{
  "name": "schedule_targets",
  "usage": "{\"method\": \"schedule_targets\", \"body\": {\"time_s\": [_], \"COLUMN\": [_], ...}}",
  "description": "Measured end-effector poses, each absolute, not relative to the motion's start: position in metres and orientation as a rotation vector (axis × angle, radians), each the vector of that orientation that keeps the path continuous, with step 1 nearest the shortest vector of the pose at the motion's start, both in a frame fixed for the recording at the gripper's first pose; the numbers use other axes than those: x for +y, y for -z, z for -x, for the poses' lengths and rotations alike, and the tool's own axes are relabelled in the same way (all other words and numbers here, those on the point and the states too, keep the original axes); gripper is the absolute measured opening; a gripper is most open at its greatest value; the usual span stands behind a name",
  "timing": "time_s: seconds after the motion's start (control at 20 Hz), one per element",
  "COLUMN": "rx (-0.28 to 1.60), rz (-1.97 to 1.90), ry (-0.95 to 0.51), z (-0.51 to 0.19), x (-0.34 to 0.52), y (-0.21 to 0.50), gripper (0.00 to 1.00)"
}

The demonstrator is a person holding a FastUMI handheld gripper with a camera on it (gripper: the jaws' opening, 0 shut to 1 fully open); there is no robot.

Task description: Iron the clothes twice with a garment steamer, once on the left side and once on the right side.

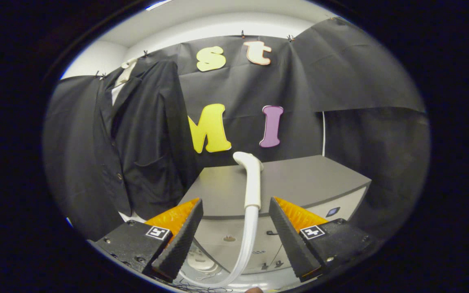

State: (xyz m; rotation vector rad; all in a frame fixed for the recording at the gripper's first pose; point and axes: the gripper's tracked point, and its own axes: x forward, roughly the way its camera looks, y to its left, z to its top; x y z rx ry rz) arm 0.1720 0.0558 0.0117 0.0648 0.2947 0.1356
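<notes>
the smooth white plastic steamer head (252,179) stands upright on a grey cabinet (299,179), its glossy hose (246,244) curving down between the spread fingers of the gripper (234,232), untouched. a dark cloth jacket (145,142) hangs beyond the left finger.

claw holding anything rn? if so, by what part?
Nothing held. The claw is open; the steamer handle stands between its fingers, untouched.
</notes>
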Motion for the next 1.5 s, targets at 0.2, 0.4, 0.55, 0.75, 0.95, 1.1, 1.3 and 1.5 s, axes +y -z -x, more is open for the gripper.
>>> {"method": "schedule_targets", "body": {"time_s": [0.2,0.4,0.55,0.75,0.95,1.1,1.3,1.5], "rx": [0.393,0.494,0.538,0.587,0.642,0.635,0.627,0.637], "rz": [-0.073,-0.043,-0.022,0.027,0.030,0.048,0.062,0.025], "ry": [-0.142,-0.111,-0.127,-0.109,-0.066,-0.031,-0.001,0.010], "z": [-0.227,-0.266,-0.280,-0.296,-0.300,-0.298,-0.297,-0.295], "x": [0.048,0.042,0.047,0.044,0.039,0.033,0.039,0.041], "y": [-0.001,0.016,0.025,0.034,0.051,0.050,0.052,0.048], "gripper": [1.00,0.86,0.84,0.81,0.76,0.67,0.57,0.38]}}
